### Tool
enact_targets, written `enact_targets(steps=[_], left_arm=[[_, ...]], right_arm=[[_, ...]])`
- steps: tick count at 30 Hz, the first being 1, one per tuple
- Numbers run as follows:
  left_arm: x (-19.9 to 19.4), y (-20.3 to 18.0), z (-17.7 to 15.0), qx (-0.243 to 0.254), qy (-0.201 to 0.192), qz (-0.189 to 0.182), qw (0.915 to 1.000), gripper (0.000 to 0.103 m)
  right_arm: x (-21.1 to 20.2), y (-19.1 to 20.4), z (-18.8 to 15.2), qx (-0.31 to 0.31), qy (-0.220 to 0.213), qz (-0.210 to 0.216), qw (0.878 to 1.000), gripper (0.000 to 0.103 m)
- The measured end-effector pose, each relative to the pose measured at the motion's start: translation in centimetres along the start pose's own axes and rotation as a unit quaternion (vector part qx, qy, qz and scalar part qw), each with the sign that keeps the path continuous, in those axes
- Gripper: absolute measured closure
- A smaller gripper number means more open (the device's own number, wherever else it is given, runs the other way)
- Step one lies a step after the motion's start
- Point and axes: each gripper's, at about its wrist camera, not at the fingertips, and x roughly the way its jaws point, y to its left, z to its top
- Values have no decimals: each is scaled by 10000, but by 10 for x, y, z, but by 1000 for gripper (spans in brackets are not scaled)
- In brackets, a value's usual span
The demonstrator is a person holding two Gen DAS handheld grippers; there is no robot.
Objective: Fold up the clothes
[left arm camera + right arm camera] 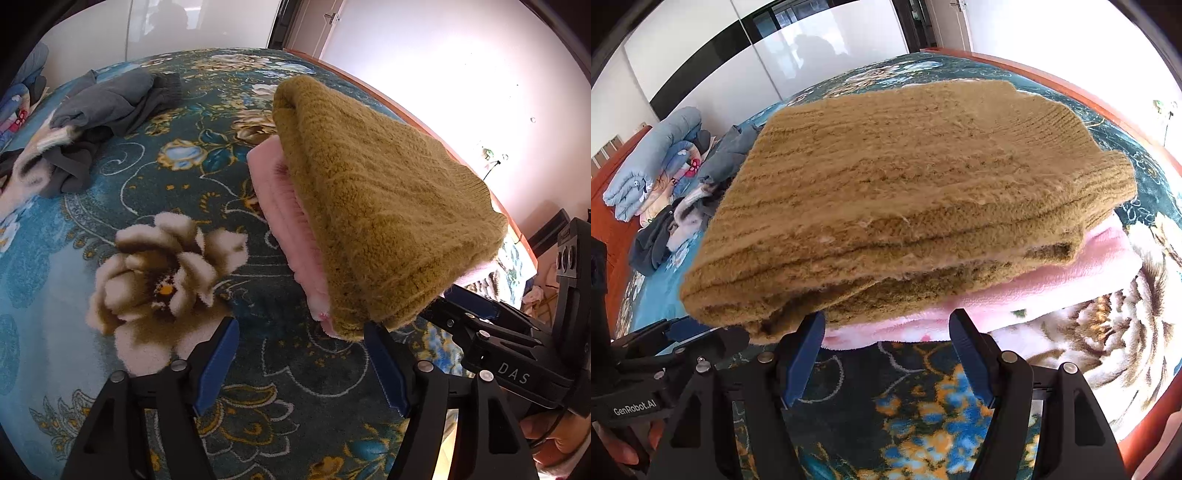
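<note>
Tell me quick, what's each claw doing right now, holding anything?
Left gripper: open, holding nothing, near the folded mustard sweater.
Right gripper: open, holding nothing, in front of the same stack.

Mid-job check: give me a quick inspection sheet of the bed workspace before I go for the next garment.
Surface: bed with floral blanket.
Job's things: folded mustard sweater stacked on folded pink garment.
Clutter: unfolded grey clothes in a heap at the far side; rolled blue quilt beyond them.
Grippers: left gripper open, holding nothing; right gripper open, at the stack's near edge.
Cables: thin black cable by the right hand.
Surroundings: glossy wardrobe doors, wooden bed frame.
</note>
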Motion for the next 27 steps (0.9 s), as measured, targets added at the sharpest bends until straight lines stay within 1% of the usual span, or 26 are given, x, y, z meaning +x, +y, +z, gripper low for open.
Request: enact_targets(steps=[1,3,5,10,12,13,14,17,20,25,27], left_arm=[[1,-1,0,57,-36,84,9999,22],[3,-3,0,138,-53,196,9997,22],[4,-4,0,167,-51,232,9996,22],[6,-1,1,78,-35,159,9998,22],[8,-1,2,91,-48,172,9998,20],[9,-2,2,114,-53,202,9997,18],[10,-3,2,138,-39,240,9996,13],[14,-3,2,123,70,219,9997,5],[16,-2,1,55,127,226,9997,2],[19,1,1,-58,219,240,9995,0],[22,4,1,-132,283,169,9994,0]], right_arm=[[0,0,-1,-20,29,-18,10000,32],[1,1,-2,-52,79,-46,9999,32],[2,3,-3,-77,122,-68,9999,32],[8,10,1,-110,179,-129,9997,32],[10,13,2,-150,180,-168,9996,32],[11,14,3,-170,183,-188,9995,32],[11,15,3,-190,186,-209,9994,32],[15,21,6,-221,204,-263,9992,32],[18,22,7,-169,252,-329,9990,32],[20,26,8,-188,274,-437,9985,32],[21,28,9,-208,278,-482,9982,32]])
